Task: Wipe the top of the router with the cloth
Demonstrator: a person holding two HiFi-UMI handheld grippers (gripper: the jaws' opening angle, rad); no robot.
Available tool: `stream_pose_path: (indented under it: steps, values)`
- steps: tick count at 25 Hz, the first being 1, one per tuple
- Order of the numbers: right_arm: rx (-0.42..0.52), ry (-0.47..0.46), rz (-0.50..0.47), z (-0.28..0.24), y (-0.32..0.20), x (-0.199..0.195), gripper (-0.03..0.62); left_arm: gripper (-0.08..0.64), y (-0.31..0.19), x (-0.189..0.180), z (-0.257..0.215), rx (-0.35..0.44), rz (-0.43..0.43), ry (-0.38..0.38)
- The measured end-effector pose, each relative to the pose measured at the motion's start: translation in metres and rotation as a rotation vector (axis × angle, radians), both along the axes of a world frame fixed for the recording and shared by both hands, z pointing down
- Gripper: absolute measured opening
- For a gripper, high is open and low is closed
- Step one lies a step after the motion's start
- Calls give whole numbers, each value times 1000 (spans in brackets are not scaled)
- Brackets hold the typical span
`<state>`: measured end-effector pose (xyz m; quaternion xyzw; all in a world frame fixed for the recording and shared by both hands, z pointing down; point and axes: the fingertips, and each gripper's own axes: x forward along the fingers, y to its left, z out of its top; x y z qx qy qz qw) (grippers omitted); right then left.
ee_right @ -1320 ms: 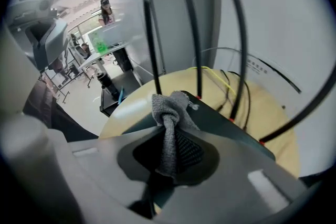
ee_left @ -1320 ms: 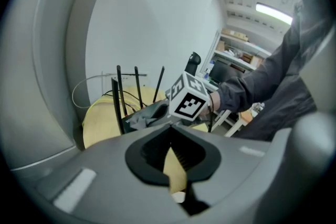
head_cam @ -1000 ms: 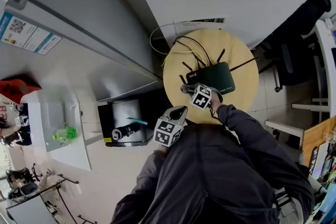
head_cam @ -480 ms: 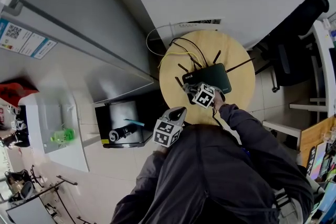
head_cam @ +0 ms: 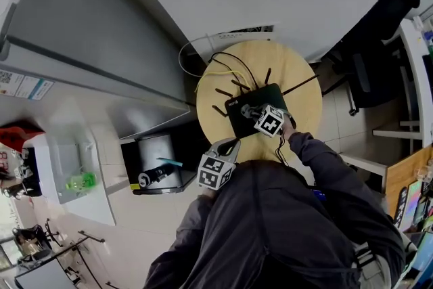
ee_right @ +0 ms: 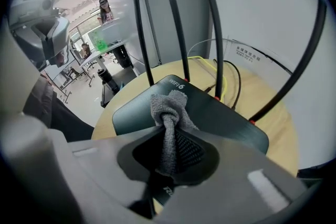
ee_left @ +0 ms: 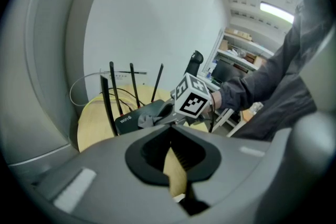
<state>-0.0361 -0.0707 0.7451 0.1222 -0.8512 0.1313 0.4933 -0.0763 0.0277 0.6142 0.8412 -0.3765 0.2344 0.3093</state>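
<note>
Gripping cloth [ee_right: 169, 107] on router [ee_right: 220, 115] top with right tongs [ee_right: 170, 150], left tongs [ee_left: 170, 150] closed

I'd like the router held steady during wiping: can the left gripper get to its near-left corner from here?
Probably yes. The left gripper hangs shut and empty at the table's near edge, with only bare wood between it and the router. The right gripper, shut on the cloth, works farther in.

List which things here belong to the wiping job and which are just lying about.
Job: router, cloth, right hand-held gripper shut on the cloth.
Lying about: yellow cable, chair, green bottle, left hand-held gripper.
</note>
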Motion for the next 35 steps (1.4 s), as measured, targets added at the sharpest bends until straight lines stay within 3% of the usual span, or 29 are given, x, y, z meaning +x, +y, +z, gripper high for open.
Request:
stream_pose_path:
  steps: [14,22,30,35]
  values:
    - [-6,3,130,7,-28,80,38,0,-23,51,3,-5,81,-6]
    - [3,8,176,6,-37,103,38,0,-25,61,5,-12,110,-8]
    - [43,51,186,1,-36,97,38,0,-15,41,4,-14,94,-5]
    - [36,-1,108,-7,-10,41,38,0,-6,17,4,-11,67,-2]
